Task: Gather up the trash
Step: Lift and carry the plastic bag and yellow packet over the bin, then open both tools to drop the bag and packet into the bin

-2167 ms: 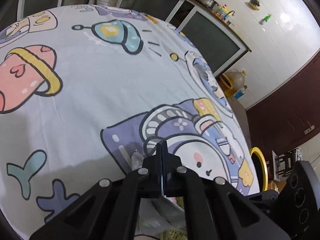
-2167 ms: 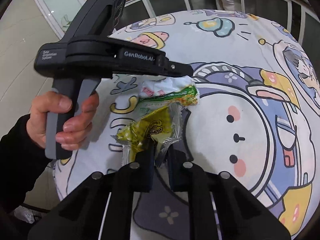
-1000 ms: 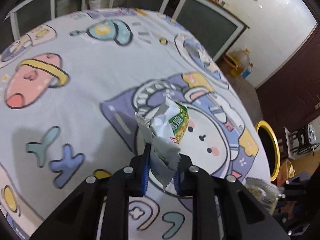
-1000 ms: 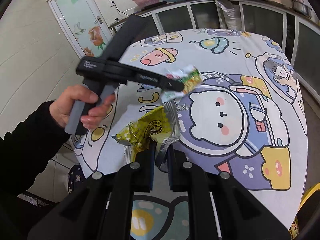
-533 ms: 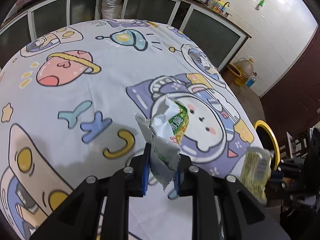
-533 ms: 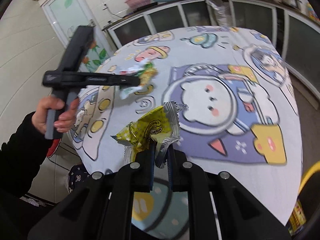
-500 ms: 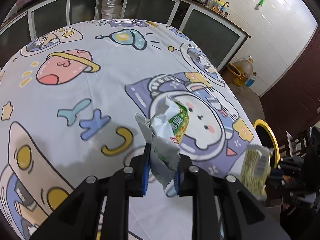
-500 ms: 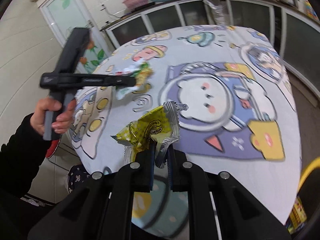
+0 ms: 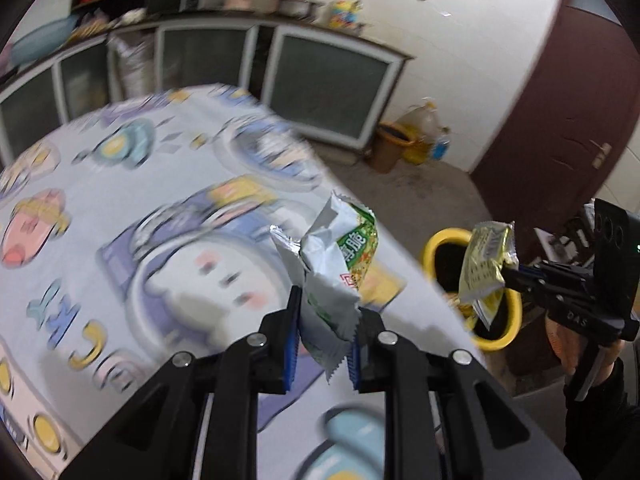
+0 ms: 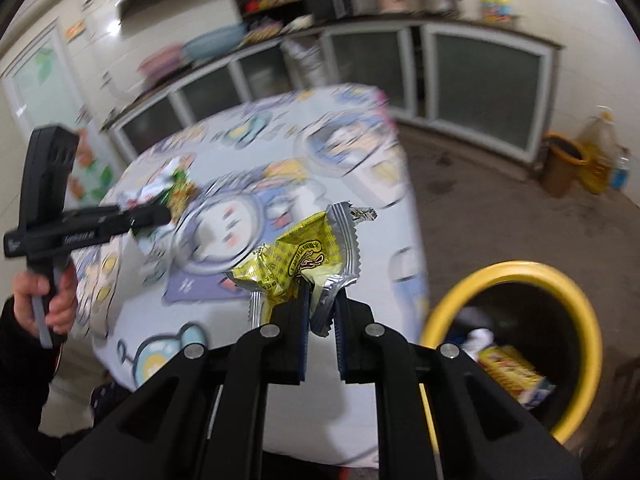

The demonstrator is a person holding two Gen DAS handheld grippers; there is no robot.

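Wrappers held in both grippers, both lifted clear of the worktop [image 9: 168, 184].

Left gripper [image 9: 325, 344]: fingers [image 9: 291, 340] closed on the lower part of a crumpled white-and-green snack wrapper [image 9: 340, 256]. The wrapper stands up out of the fingers, its silver torn edge on the left, green printed face turned right; its serrated bottom corner hangs below, between the blue pads. It sits over the near edge of the cartoon-print cloth covering the worktop (cloth blurred in this view).

Right gripper [image 10: 321, 334]: fingers [image 10: 298, 332] clamped on the bottom seam of a yellow snack wrapper [image 10: 298, 260]. The yellow body leans left above the fingers; a silver crimped flap rises on the right side. Seen from the left wrist camera, this wrapper [image 9: 486, 258] hangs in front of the yellow-rimmed bin [image 9: 442, 240] standing on the floor beside the worktop. From the right wrist camera the bin [image 10: 588, 300] lies lower right of the fingers, with trash already inside, including a yellow packet [image 10: 510, 366].

A brown bucket [image 10: 562, 164] and bottles stand by the far cabinets.
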